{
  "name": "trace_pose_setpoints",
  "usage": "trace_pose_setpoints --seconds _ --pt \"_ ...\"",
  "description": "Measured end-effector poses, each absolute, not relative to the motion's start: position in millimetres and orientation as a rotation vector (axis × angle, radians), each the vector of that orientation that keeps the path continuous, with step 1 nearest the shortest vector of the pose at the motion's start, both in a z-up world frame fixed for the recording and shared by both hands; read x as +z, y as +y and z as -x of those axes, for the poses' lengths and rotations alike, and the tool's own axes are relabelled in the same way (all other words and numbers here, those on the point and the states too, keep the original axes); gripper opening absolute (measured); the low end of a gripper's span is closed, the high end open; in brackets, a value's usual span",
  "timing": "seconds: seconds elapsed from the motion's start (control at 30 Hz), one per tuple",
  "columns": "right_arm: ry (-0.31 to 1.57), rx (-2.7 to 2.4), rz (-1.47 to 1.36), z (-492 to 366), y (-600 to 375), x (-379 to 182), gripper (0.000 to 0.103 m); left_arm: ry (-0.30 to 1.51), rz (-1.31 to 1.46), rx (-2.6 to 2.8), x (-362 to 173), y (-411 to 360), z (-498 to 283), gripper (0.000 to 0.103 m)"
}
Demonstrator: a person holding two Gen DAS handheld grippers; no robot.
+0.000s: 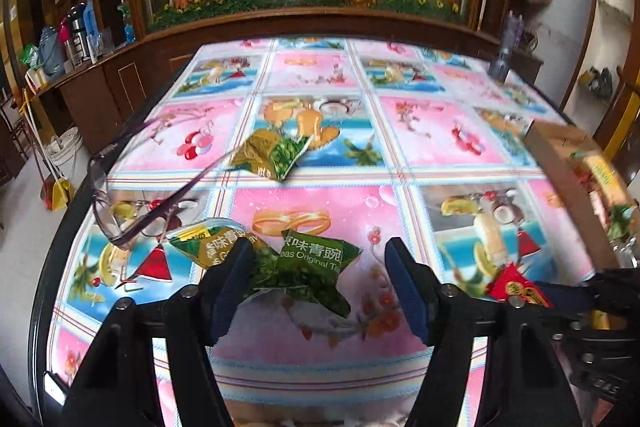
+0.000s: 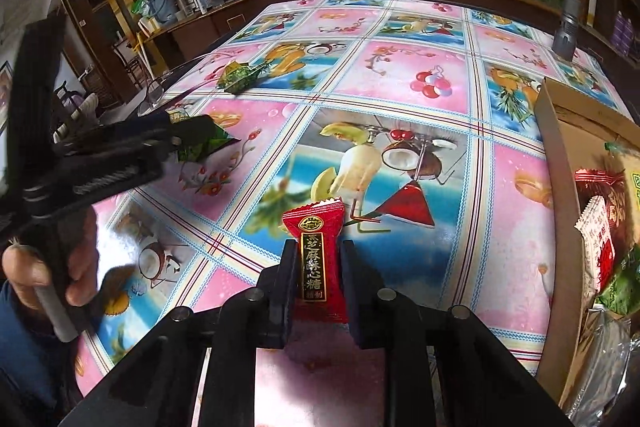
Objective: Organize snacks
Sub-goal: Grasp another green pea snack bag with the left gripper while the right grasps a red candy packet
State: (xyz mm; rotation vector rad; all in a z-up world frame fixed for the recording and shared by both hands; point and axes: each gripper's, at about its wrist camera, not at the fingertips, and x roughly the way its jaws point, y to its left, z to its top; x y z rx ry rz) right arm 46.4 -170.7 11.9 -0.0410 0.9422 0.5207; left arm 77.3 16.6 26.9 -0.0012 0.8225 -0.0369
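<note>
candy, a red wrapped piece, sits pinched between the narrow jaws of the right gripper, lifted above the table. the step in hand looks like carrying it to the box at the right, where other snacks already lie; next it needs a swing right over the wall, then a release. the left gripper hangs wide over a green packet, not closed on it. farther off lies another green packet, beside glasses.
</note>
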Motion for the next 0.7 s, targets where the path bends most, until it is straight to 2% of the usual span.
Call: trace_pose_setpoints --seconds 0.07,0.13,0.3,0.37,0.5,0.7 --pt "0.940 0.517 0.045 -46 -170 12 0.023 0.844 0.000 -0.039 21 18 -81 0.051" --pt "0.936 0.514 0.052 -45 -169 12 0.023 0.849 -0.007 -0.037 18 17 -83 0.045" --pt "0.934 0.511 0.047 -46 -169 12 0.023 0.879 -0.010 -0.044 12 10 -87 0.043" --pt "0.933 0.507 0.038 -46 -170 12 0.023 0.893 -0.018 -0.040 10 4 -84 0.030" --pt "0.919 0.462 0.009 -51 -180 15 0.022 0.911 0.007 -0.122 12 -21 -72 0.030" --pt "0.918 0.390 0.010 -56 -186 13 0.022 0.880 -0.114 -0.177 10 -70 -55 0.030"
